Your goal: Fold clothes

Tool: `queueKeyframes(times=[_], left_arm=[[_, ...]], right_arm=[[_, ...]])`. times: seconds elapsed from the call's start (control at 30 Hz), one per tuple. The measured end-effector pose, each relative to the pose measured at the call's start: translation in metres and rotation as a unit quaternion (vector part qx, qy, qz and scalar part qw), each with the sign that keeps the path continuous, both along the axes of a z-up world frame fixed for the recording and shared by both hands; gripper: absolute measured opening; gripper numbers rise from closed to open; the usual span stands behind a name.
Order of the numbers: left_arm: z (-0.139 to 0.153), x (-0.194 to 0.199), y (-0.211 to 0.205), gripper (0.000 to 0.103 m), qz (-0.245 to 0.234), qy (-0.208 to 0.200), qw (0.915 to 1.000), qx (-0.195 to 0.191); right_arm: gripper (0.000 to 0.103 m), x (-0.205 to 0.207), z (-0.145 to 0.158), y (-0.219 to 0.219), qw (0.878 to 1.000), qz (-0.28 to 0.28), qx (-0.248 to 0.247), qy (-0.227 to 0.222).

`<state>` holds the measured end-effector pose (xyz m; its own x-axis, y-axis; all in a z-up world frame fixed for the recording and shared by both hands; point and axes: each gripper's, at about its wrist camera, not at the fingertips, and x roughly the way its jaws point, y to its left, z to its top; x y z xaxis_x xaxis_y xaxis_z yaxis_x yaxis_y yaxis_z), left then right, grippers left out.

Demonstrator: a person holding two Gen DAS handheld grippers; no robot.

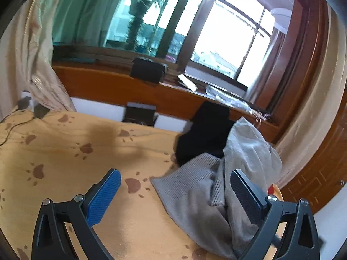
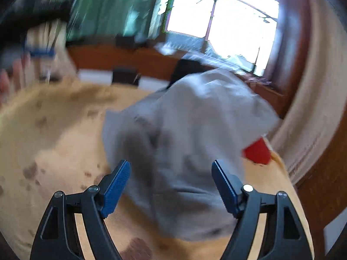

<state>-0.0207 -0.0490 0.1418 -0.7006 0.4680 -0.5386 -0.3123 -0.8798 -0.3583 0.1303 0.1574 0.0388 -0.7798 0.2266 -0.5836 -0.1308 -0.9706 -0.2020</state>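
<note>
On bed (image 1: 65, 147) — crumpled grey sweater (image 1: 195, 195), both grippers agape.

Both views taken low over bed (image 1: 65, 147), aimed toward window (image 1: 227, 34). Grey garment (image 1: 195, 195) shared, seen nearer and blurred in right view (image 2: 184, 140).

A home bedroom: paw-print bedsheet (image 1: 65, 151), wooden headboard (image 1: 104, 86), curtained window (image 1: 227, 39).
</note>
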Motion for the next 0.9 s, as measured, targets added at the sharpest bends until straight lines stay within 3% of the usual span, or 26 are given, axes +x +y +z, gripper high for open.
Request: queueKeyframes(times=[0.03,0.1,0.27,0.43,0.63,0.73,0.9], left_arm=[[-0.002,-0.001,0.001,0.103,-0.006,-0.007,1.0,0.003],[-0.005,-0.003,0.002,0.103,-0.012,-0.018,0.9997,0.008],[-0.014,-0.007,0.01,0.103,-0.014,-0.021,0.9997,-0.005],[-0.029,-0.008,0.03,0.103,-0.113,-0.023,0.9926,0.038],[-0.063,-0.01,0.073,0.103,-0.195,-0.105,0.972,0.079],[-0.084,-0.005,0.096,0.103,-0.221,-0.148,0.9593,0.096],[-0.105,0.002,0.115,0.103,-0.231,-0.196,0.945,0.124]], right_arm=[[0.072,-0.01,-0.009,-0.009,1.0,0.008,0.012,-0.015],[0.048,-0.028,-0.024,-0.018,0.999,0.013,0.026,-0.041],[0.045,-0.043,-0.035,0.016,0.997,-0.021,-0.027,-0.075],[0.019,-0.03,-0.024,0.029,0.997,-0.051,-0.038,-0.032],[0.016,0.006,0.005,0.048,0.994,-0.082,-0.062,0.041],[0.016,0.013,0.012,0.05,0.993,-0.081,-0.067,0.052],[0.016,0.018,0.009,0.043,0.993,-0.066,-0.075,0.056]])
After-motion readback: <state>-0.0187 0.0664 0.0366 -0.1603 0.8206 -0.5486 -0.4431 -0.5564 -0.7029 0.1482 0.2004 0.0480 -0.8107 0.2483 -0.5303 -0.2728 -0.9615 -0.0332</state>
